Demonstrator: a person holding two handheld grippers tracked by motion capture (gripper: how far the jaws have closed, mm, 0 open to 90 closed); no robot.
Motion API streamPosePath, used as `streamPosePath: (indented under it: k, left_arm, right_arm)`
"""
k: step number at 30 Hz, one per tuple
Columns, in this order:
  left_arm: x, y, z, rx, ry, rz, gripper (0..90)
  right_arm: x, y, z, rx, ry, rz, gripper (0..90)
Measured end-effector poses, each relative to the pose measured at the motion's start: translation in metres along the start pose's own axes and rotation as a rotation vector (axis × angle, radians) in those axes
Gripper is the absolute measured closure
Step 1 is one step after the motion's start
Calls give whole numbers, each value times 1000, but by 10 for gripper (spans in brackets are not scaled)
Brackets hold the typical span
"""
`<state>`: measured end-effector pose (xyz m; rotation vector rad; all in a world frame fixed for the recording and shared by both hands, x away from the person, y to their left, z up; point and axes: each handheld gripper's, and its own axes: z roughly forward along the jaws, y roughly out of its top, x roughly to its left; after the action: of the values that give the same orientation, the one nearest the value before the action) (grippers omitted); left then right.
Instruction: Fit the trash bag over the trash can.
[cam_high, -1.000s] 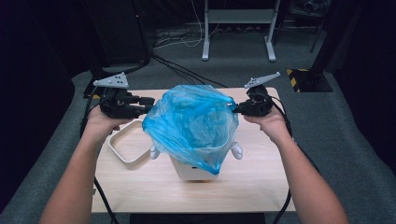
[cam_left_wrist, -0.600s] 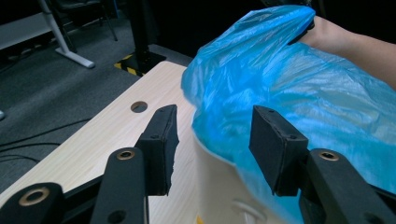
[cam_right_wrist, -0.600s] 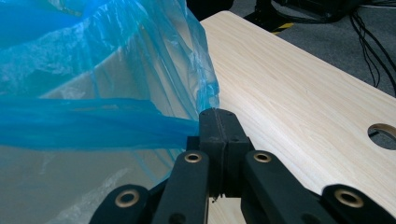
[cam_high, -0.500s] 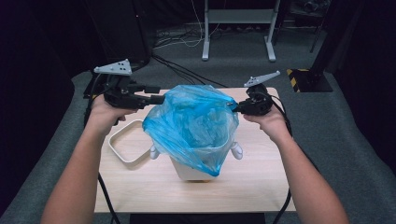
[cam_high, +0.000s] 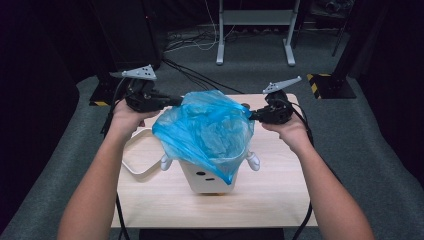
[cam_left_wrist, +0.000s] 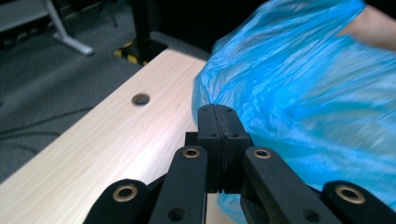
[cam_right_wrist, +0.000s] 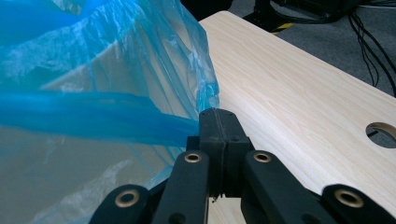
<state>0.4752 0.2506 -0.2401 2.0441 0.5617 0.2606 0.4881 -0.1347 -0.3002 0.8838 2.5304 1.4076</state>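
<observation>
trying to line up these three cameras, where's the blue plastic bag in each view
High view: the blue plastic bag sits mid-frame, draped over the white bin, stretched between the left gripper and right gripper.
Left gripper view: it fills the right half, its edge at the shut jaws.
Right gripper view: it covers the left half, a taut strip running into the shut jaws.
Shared landmark: the light wooden table.

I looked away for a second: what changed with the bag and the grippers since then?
The left gripper rose and drew back toward the table's far left, stretching the blue bag wider. The right gripper stayed clamped on the bag's other edge. The white bin and white lid ring did not move.
</observation>
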Motion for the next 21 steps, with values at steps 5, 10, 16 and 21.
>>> streamPosePath:
  k: [5, 10, 16, 21]
  left_arm:
    - [9, -16, 4, 37, 15, -41, 898]
    - [12, -30, 11, 73, 6, -59, 898]
    - [12, -48, 14, 93, -11, -89, 898]
    - [13, -59, 15, 112, -19, -108, 898]
  right_arm:
    - [-1, -3, 2, 5, -3, 4, 899]
    - [-1, -4, 4, 13, -8, 7, 900]
    - [-1, -9, 10, 48, -11, 10, 900]
    - [-3, -13, 10, 62, 1, 21, 899]
